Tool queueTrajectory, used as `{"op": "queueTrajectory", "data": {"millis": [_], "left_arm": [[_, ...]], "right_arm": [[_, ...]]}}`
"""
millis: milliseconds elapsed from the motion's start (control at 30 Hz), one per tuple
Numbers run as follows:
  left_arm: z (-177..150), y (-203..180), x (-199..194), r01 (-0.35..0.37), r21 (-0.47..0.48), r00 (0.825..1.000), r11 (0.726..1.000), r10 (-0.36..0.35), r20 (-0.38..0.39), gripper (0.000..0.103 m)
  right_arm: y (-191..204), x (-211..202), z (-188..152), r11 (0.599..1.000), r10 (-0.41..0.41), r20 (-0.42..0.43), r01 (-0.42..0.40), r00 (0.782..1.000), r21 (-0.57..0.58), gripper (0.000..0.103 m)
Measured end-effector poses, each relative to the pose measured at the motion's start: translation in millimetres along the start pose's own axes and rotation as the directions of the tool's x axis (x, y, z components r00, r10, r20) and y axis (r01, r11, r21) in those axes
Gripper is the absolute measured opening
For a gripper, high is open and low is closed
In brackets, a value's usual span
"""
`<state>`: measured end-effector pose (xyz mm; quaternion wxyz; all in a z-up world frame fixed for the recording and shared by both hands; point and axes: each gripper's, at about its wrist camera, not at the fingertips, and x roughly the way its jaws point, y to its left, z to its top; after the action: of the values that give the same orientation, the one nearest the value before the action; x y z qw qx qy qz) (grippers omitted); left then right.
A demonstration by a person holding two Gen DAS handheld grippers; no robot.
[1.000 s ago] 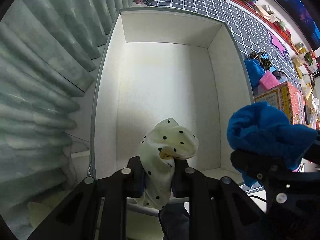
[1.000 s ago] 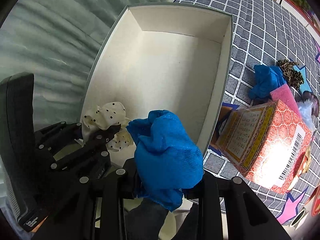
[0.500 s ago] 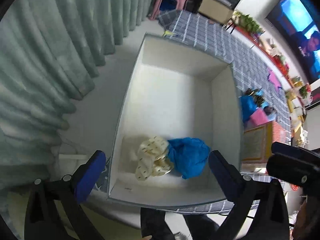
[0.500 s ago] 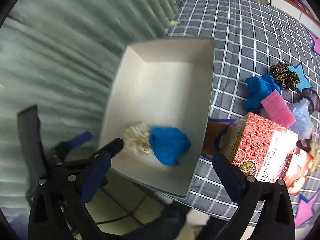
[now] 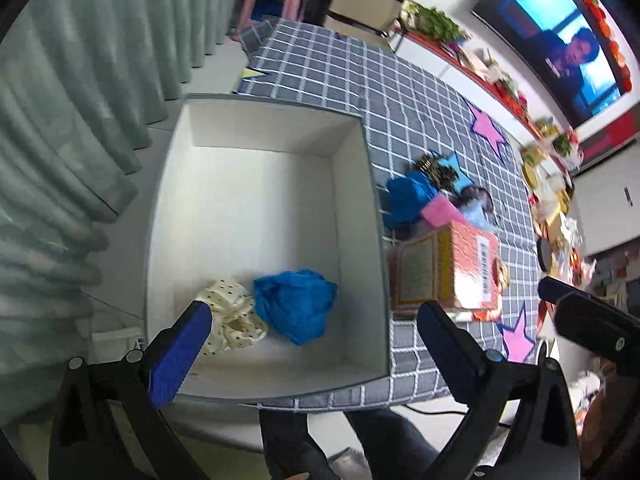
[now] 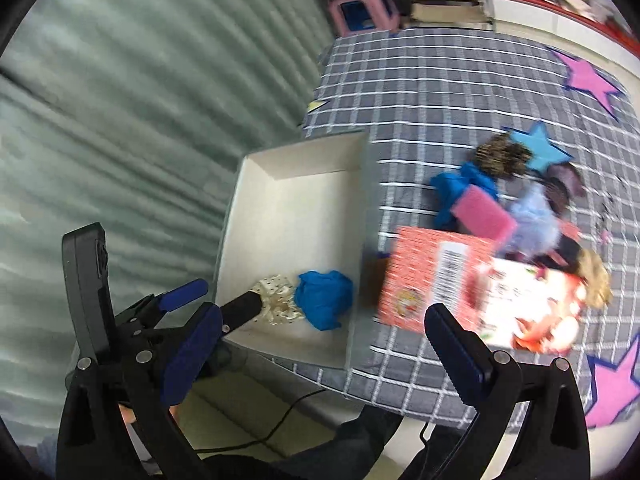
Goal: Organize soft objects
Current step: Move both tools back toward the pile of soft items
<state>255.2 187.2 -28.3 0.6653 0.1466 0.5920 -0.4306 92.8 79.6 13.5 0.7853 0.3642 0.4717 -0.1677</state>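
A: Where are the soft things?

B: The blue cloth (image 5: 294, 304) and the cream polka-dot cloth (image 5: 232, 316) lie touching each other in the near corner of the white box (image 5: 360, 216), which sits at the edge of the bench (image 5: 404, 92) with its grey checked cover.

A: And the tools?

B: Both released. The left tool (image 5: 312, 340) hangs above the box's near end, fingers spread wide, nothing between them. The right tool (image 6: 324, 344) is likewise spread and empty.

A: Anything beyond the box?

B: Just right of it stands a red patterned carton (image 5: 452, 272). Behind that, another blue cloth (image 5: 406, 198) touches a pink sponge (image 5: 440, 210).
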Motion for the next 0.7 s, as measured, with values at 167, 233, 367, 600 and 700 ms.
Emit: {"op": "queueTrajectory", "data": {"millis": [167, 233, 367, 600, 700], "left_arm": [[-2.7, -21.3, 5.3, -0.013, 0.075, 0.999, 0.997, 0.016, -0.035, 0.103], [-2.5, -33.0, 11.2, -0.027, 0.114, 0.998, 0.993, 0.034, -0.054, 0.103], [3.4, -54.7, 21.3, -0.031, 0.157, 0.996, 0.987, 0.043, -0.072, 0.103], [22.2, -90.8, 27.1, -0.072, 0.2, 0.993, 0.977, 0.089, -0.079, 0.103], [35.6, -103.2, 35.2, -0.104, 0.208, 0.989, 0.973, 0.123, -0.083, 0.103]], "right_arm": [[-54.8, -26.8, -22.8, 0.982, -0.041, 0.071, 0.027, 0.997, 0.187, 0.102], [-78.6, -31.5, -34.0, 0.964, -0.073, 0.068, 0.053, 0.995, 0.26, 0.102], [-118.6, -38.8, -51.6, 0.923, -0.11, 0.049, 0.084, 0.993, 0.376, 0.102], [-192.3, -42.3, -59.5, 0.836, -0.171, -0.002, 0.147, 0.985, 0.529, 0.102], [-217.1, -38.5, -56.4, 0.813, -0.168, -0.023, 0.151, 0.986, 0.563, 0.102]]}}
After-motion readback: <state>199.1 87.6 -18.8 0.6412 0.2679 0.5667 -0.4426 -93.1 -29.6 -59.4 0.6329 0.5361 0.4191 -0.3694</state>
